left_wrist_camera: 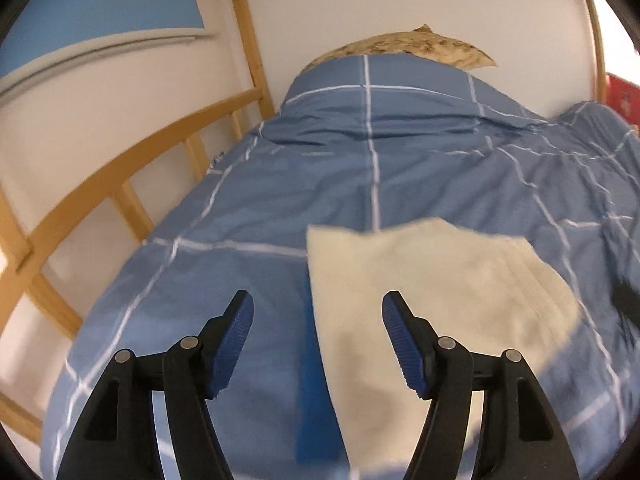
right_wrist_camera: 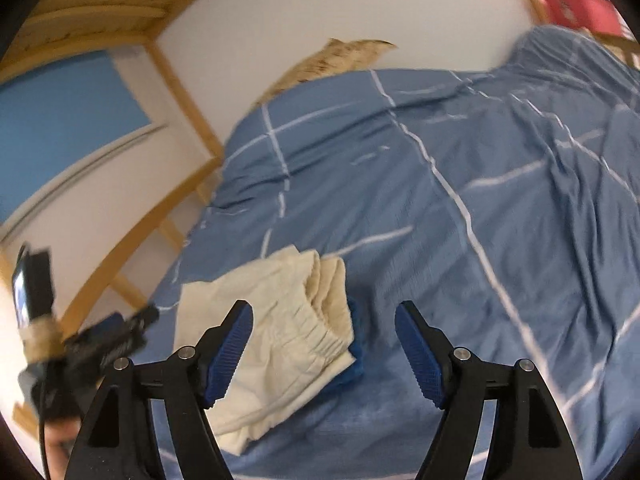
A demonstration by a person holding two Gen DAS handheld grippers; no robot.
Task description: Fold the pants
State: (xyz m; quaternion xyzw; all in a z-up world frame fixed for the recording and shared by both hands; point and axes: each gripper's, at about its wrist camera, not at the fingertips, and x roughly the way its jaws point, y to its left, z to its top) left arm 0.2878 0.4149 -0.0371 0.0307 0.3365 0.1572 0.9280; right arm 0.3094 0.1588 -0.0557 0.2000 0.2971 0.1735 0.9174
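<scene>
Cream pants (left_wrist_camera: 424, 300) lie folded into a compact stack on the blue checked duvet (left_wrist_camera: 360, 168). In the right wrist view the pants (right_wrist_camera: 276, 336) show a gathered elastic waistband and several layered edges on their right side. My left gripper (left_wrist_camera: 318, 314) is open and empty, hovering above the pants' left edge. My right gripper (right_wrist_camera: 324, 320) is open and empty, above the pants' right edge. The left gripper (right_wrist_camera: 120, 336) also shows, blurred, at the left of the right wrist view.
A beige patterned pillow (left_wrist_camera: 404, 46) lies at the head of the bed against the white wall. A wooden bed rail (left_wrist_camera: 120, 176) runs along the left side. A red box (right_wrist_camera: 580, 8) sits at the far right. The duvet (right_wrist_camera: 480, 200) is rumpled at the right.
</scene>
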